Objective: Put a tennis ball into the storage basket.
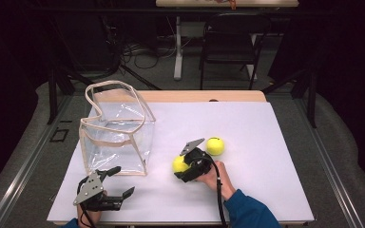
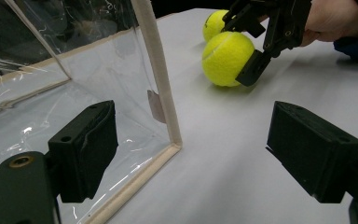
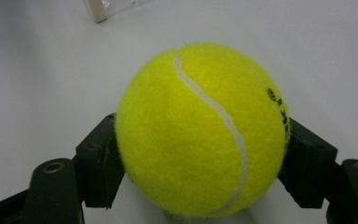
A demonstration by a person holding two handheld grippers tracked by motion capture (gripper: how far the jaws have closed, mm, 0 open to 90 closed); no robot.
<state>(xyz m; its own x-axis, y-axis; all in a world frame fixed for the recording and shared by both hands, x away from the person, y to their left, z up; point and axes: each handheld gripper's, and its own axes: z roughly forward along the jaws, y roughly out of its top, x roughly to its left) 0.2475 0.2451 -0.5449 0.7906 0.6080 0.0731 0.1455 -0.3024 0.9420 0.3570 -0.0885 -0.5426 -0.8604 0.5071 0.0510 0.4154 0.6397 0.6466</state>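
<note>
A yellow tennis ball (image 1: 179, 164) rests on the white table top (image 1: 256, 118), and my right gripper (image 1: 184, 167) is shut on it. In the right gripper view the ball (image 3: 200, 130) sits squeezed between both black pads (image 3: 98, 161). A second tennis ball (image 1: 215, 146) lies just beyond it, free. My left gripper (image 1: 125, 179) stays open near the front left edge, with nothing between its jaws. In the left gripper view it (image 2: 191, 149) faces the corner of a clear plastic bag (image 2: 156, 74), with the held ball (image 2: 226, 58) farther off.
The clear bag (image 1: 116, 130) with beige trim stands upright at the table's left, its mouth open upward. A black chair (image 1: 230, 42) and a table leg (image 1: 177, 47) stand on the floor beyond the far edge.
</note>
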